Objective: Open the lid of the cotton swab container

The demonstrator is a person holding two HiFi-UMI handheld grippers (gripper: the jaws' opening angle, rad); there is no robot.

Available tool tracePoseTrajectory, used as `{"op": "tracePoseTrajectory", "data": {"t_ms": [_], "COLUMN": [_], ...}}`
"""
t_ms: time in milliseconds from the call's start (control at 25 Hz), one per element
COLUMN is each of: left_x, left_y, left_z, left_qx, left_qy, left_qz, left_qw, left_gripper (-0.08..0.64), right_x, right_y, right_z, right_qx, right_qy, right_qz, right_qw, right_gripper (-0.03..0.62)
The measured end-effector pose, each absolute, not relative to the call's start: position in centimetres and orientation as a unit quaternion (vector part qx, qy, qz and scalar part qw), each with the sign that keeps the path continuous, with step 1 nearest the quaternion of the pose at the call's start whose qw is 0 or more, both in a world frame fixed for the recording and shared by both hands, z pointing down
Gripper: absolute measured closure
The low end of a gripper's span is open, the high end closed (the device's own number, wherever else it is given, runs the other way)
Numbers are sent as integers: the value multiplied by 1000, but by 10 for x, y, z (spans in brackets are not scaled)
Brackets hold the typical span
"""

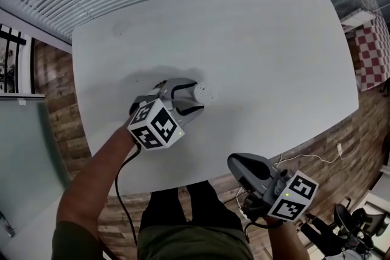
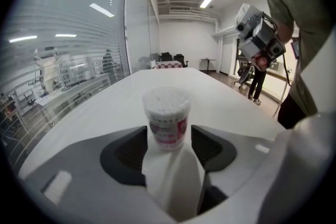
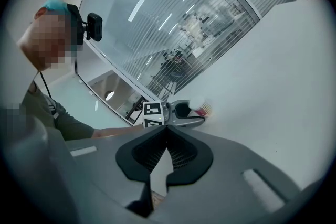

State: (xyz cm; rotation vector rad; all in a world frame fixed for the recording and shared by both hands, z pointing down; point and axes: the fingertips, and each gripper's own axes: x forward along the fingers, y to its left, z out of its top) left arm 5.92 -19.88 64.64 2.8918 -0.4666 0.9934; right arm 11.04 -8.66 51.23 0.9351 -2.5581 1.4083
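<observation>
Head view first: left gripper (image 1: 199, 96) lies low over the white table (image 1: 256, 33), its marker cube (image 1: 156, 125) toward the person and its jaws spread wide. The cotton swab container (image 1: 205, 93) stands upright on the table between the two fingertips, one finger on either side of it. Right gripper (image 1: 239, 162) hangs at the near edge of the table, well apart from the container, with its own cube (image 1: 294, 195) out over the wooden floor (image 1: 341, 131). It carries nothing.

Left gripper view: both dark pads are drawn far apart and the container (image 2: 167, 113) stands between their tips, centred. It has a pink-and-white label on its side and white swab ends showing through its clear top, with the lid on. The pads flank its lower half without visibly squeezing it. A little table shows between the right pad and the container's wall. On the left the pad's edge meets the container's outline, and I cannot tell whether it touches.

Right gripper view: the two dark pads are pressed together along a thin seam, with nothing between them. Beyond them, farther along the table, the left gripper (image 3: 193, 111) shows small, with the container (image 3: 200, 107) standing between its fingers.
</observation>
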Motion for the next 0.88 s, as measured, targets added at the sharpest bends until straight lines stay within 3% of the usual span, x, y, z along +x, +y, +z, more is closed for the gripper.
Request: {"op": "tracePoseTrajectory", "data": {"t_ms": [240, 880], "left_x": [64, 64], "left_y": [-203, -207], "left_z": [654, 651], "left_qx": [934, 941], "left_qy": [-127, -133], "left_qz": [334, 311], "left_qw": [-2, 10], "left_gripper": [314, 327], "right_x": [113, 111], "right_y": [-88, -96], "right_z": [519, 524], "right_qx": [311, 310], "right_qy": [-830, -828], "right_qz": [462, 466], "right_qw": [39, 41], "right_gripper": [583, 583]}}
